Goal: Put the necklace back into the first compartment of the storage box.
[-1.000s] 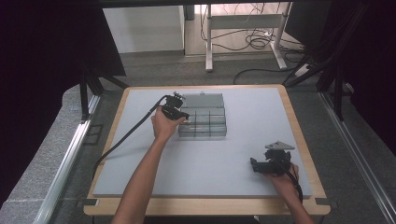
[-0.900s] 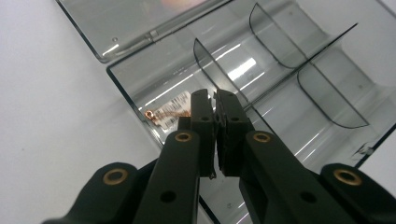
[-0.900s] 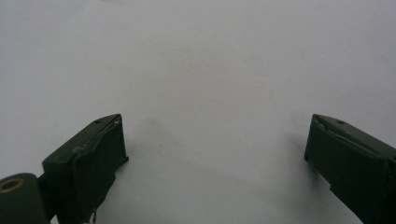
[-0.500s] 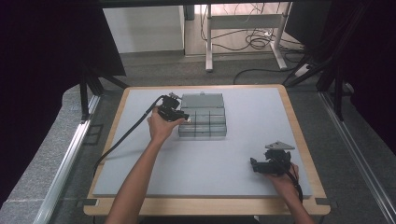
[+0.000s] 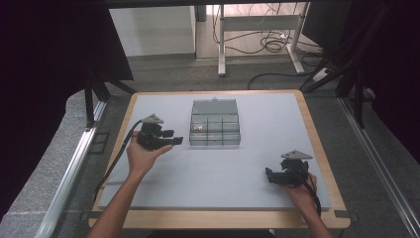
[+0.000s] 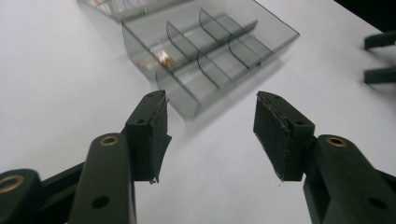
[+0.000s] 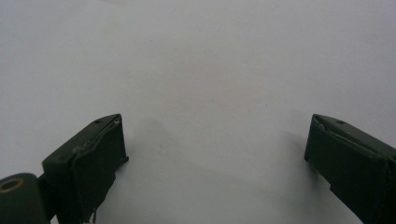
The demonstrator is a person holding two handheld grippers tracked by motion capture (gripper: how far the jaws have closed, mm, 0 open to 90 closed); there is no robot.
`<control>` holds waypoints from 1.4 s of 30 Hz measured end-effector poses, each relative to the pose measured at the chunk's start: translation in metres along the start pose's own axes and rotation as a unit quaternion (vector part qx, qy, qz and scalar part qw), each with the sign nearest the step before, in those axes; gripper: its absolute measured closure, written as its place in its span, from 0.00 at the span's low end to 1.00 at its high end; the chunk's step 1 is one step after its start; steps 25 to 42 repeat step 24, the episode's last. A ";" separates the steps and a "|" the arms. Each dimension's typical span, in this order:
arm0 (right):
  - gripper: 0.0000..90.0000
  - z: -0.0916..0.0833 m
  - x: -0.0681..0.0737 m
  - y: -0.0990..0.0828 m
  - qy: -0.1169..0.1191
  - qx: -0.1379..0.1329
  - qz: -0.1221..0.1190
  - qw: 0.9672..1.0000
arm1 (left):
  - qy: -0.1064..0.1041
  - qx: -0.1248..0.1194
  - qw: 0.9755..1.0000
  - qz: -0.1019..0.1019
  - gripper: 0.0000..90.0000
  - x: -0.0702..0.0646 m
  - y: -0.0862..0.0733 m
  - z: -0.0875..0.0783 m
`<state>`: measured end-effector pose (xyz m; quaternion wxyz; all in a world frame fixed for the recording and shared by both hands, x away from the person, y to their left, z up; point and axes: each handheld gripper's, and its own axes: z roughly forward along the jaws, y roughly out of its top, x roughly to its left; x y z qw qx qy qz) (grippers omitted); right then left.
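A clear grey compartment box (image 5: 215,130) stands open at the middle of the white mat, its lid (image 5: 214,106) laid back. A small copper-coloured piece (image 5: 198,128) lies in its left compartment (image 6: 164,58). My left gripper (image 5: 176,140) hovers just left of the box, pointing right toward it. Its jaws have just been opening and stand apart with nothing between them (image 6: 210,107). My right gripper (image 5: 269,173) rests near the front right of the mat, pointing left. It is open (image 7: 215,126) over bare mat.
The white mat (image 5: 257,193) lies on a wooden-edged table (image 5: 218,219). A black cable (image 5: 116,158) trails from the left gripper toward the front left. In the left gripper view, the right gripper's dark jaws (image 6: 379,56) show far off at the right edge.
The left hand has drawn back from the box's left side, moving left and toward the person. Its jaws have opened, empty. The right hand has kept still.
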<state>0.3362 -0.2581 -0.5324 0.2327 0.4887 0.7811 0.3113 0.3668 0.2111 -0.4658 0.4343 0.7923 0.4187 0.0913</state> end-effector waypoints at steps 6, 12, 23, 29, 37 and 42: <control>0.05 0.000 0.000 0.000 0.000 0.001 0.000 1.000 | -0.002 -0.003 1.000 -0.007 0.49 -0.002 -0.039 -0.024; 0.05 0.000 0.000 0.000 0.000 0.001 0.001 1.000 | 0.002 0.000 1.000 -0.013 0.49 -0.002 -0.064 -0.036; 0.06 0.000 -0.001 0.003 0.004 0.010 0.000 1.000 | 0.010 -0.012 1.000 -0.019 0.49 -0.001 -0.066 -0.052; 0.06 0.000 -0.001 0.004 0.004 0.011 0.000 1.000 | 0.011 -0.013 1.000 -0.020 0.49 -0.001 -0.065 -0.053; 0.06 0.000 -0.001 0.004 0.004 0.011 0.000 1.000 | 0.011 -0.013 1.000 -0.020 0.49 -0.001 -0.065 -0.053; 0.06 0.000 -0.001 0.004 0.004 0.011 0.000 1.000 | 0.011 -0.013 1.000 -0.020 0.49 -0.001 -0.065 -0.053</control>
